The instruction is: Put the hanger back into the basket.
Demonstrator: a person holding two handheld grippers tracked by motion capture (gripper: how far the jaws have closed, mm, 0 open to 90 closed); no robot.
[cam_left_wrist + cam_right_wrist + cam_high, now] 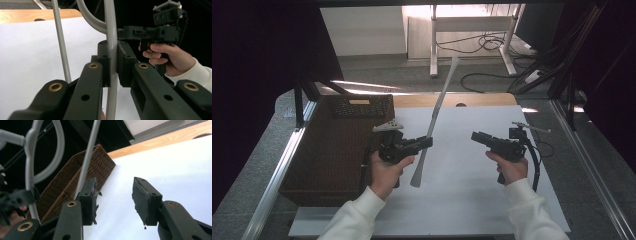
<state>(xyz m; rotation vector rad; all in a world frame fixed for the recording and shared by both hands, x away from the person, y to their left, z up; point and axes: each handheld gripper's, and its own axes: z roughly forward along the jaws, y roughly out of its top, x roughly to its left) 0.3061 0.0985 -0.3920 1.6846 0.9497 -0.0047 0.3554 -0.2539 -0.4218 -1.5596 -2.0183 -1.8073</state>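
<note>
Hanger (438, 107) clamped in left tool (426, 142) beside basket (337, 150) | right tool (477, 136) apart, empty, over bare mat (462, 200)

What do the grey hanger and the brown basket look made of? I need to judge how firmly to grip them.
The hanger looks like smooth moulded plastic, pale grey with a faint sheen and rounded bars; coated metal can't be ruled out. The basket looks like woven wicker or rattan, dark brown and matte, with a visible weave on its walls.
</note>
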